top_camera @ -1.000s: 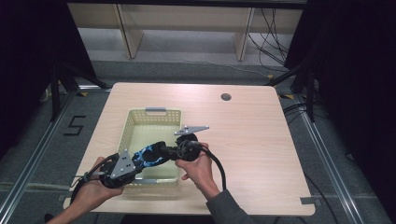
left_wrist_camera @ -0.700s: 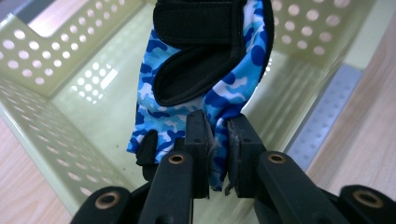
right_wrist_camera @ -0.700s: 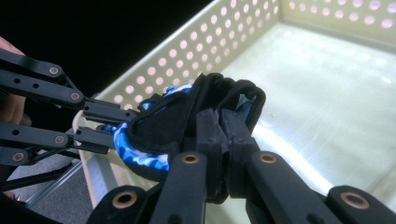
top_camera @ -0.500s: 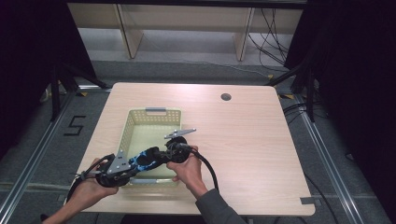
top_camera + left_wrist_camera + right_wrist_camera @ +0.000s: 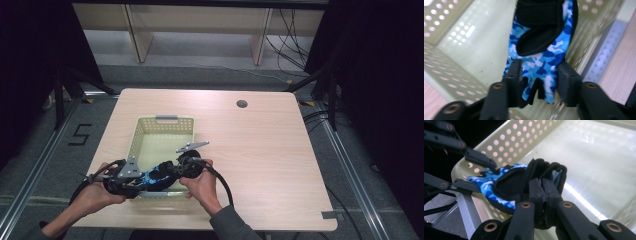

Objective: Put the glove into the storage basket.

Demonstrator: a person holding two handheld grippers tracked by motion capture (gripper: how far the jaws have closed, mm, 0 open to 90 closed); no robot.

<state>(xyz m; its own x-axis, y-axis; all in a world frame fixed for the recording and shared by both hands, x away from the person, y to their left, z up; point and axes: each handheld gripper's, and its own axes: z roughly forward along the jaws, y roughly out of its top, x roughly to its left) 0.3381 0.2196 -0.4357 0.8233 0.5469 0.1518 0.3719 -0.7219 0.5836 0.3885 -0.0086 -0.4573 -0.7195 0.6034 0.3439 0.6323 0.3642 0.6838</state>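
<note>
A blue camouflage glove [image 5: 156, 176] with black palm patches hangs over the near end of the pale yellow basket [image 5: 165, 121]. My right gripper [image 5: 173, 170] is shut on the glove's black cuff [image 5: 549, 171]; its jaws [image 5: 542, 188] pinch the folded fabric. My left gripper [image 5: 146, 181] comes in from the left. Its jaws have just been opening and stand apart on either side of the glove's [image 5: 541, 50] finger end, not pressing it [image 5: 539, 75]. In the right gripper view, the left gripper [image 5: 486, 177] straddles the blue fingers above the basket's rim [image 5: 499, 142].
The basket's perforated walls [image 5: 449, 25] stand close around both grippers. A light wooden table [image 5: 270, 150] stretches to the right, with a round cable hole [image 5: 242, 104] near its far edge. Dark curtains flank the table. Cables trail from each gripper toward the person.
The right hand has slid a little left and down with the glove. The left gripper stayed at the basket's near-left corner.
</note>
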